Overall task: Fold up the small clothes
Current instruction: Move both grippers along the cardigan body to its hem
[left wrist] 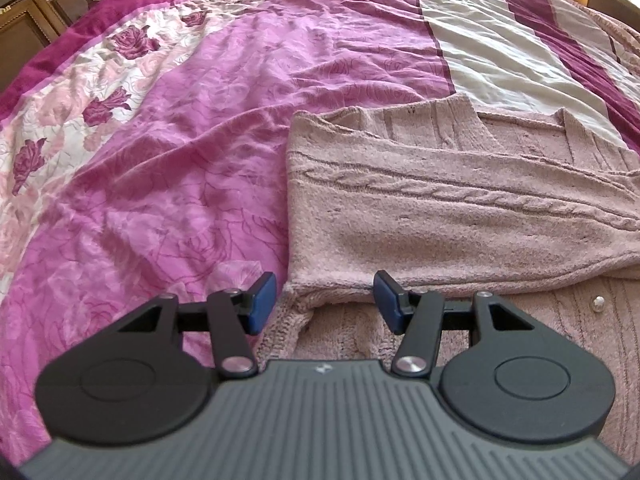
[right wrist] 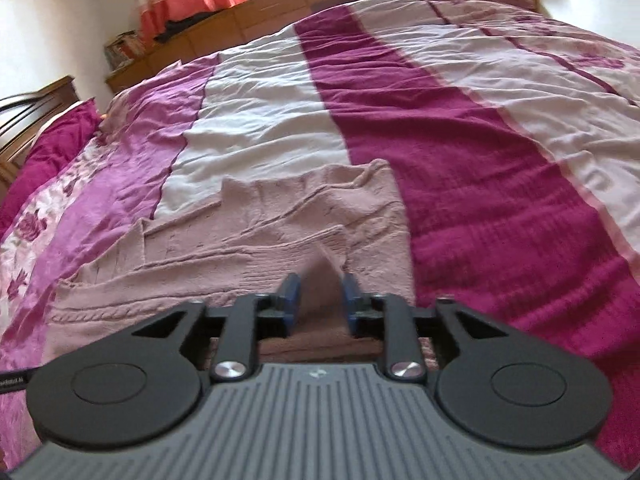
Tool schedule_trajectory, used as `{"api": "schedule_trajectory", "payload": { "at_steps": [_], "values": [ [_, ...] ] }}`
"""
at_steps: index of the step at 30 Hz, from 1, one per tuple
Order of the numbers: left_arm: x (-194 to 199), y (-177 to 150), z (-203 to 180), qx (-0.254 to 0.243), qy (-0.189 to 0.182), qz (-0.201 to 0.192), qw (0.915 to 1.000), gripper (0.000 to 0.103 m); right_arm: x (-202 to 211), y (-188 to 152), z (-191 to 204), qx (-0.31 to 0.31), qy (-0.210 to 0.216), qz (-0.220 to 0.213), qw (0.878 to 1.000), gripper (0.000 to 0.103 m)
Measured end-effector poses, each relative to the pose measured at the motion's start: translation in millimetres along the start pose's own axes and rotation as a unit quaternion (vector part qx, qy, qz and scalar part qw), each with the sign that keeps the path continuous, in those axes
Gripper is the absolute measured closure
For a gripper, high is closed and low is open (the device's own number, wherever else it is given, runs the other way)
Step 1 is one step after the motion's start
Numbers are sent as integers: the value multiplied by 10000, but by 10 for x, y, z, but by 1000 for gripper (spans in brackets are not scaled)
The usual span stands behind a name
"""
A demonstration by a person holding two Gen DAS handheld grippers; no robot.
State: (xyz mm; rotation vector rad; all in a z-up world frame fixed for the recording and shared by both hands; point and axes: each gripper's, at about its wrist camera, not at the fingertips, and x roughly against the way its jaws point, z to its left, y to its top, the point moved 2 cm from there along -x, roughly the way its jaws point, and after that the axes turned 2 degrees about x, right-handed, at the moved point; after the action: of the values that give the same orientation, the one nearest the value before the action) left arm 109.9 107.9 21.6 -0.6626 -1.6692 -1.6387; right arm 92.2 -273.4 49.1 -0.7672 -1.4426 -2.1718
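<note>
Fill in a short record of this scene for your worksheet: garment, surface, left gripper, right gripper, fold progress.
garment: pink knitted cardigan, sleeve folded across its body
surface: bed with pink and magenta bedspread
left gripper: open, over the cardigan's near corner, not gripping
right gripper: fingers parted, a blurred peak of knit between them, pads not pressing it
fold progress: partly folded, not yet a compact stack

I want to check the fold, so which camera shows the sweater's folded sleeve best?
The left wrist view: the sleeve lies sharp across the sweater, cable pattern clear. The right wrist view shows the sweater blurred, with the sleeve hard to pick out.
</note>
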Motion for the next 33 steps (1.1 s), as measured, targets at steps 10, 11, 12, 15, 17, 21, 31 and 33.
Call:
{"api": "schedule_trajectory", "payload": {
  "at_steps": [10,11,12,15,17,21,31,33],
  "values": [
    [14,-39,4,3,12,-14,10000,47,-2,-23,346,429,480,-189,9977,44],
    [13,-43,11,5,13,-5,10000,47,-47,-56,352,397,494,-113,9979,43],
    [13,-47,15,9,15,5,10000,47,-104,-93,351,339,495,-14,9982,41],
    [34,-62,30,22,27,36,10000,47,-279,-211,313,221,395,251,9987,40],
    [71,-86,48,11,24,47,10000,47,-288,-247,305,221,390,234,9987,40],
    [182,-147,115,61,-37,37,10000,47,-164,-203,333,226,446,185,9986,36],
    [554,-282,333,-86,96,-54,9999,47,267,-260,286,152,893,509,9946,32],
    [621,-312,388,-96,127,-44,9999,47,352,-291,273,119,1004,613,9930,31]
  ]
}}
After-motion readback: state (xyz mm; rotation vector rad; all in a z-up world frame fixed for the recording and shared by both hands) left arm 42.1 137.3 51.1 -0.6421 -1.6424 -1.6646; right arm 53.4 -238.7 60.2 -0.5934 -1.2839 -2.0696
